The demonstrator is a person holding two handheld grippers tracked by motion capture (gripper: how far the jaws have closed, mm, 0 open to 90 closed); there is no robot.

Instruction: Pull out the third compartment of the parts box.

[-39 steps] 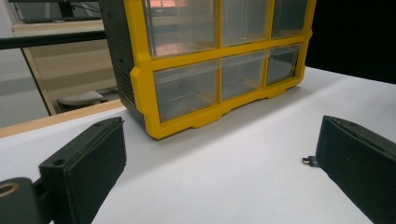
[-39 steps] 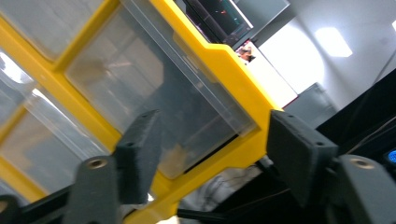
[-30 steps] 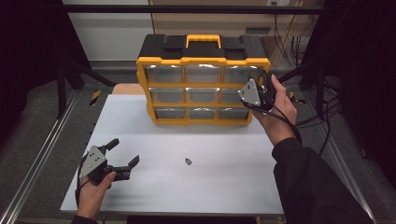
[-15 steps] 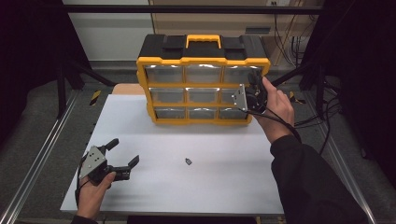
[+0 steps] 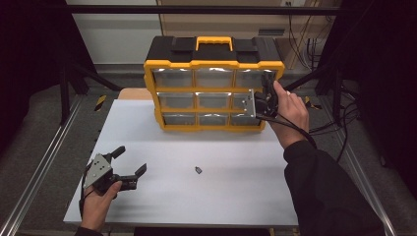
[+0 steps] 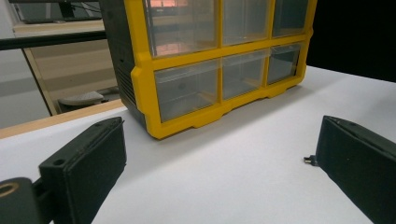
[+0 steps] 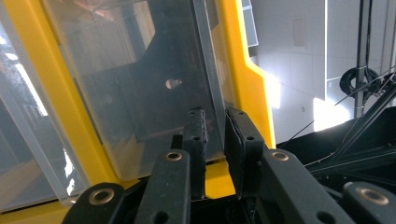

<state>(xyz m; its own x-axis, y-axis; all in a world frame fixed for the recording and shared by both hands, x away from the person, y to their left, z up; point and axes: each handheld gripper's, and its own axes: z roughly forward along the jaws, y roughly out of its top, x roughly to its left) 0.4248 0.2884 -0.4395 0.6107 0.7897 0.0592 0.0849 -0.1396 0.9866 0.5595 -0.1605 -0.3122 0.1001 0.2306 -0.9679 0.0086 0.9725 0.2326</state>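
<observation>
Item: yellow drawer organiser [image 5: 214, 83], rear of worktop [image 5: 236, 187]. Right hand-held gripper [image 7: 215, 122] has just been closing, now nipping the right middle drawer's [image 5: 242, 100] lip. Pull straight, level. Left hand-held gripper [image 5: 130, 161] released, idle.

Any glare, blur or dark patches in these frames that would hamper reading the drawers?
High view: the edges fall into near-black, and glare streaks the top row of the yellow organizer. Left gripper view: an orange reflection sits on an upper drawer, and the near jaws look soft. Right gripper view: the clear drawer front mirrors dark shapes, so its contents cannot be read; bright wall patches wash out at right.
</observation>
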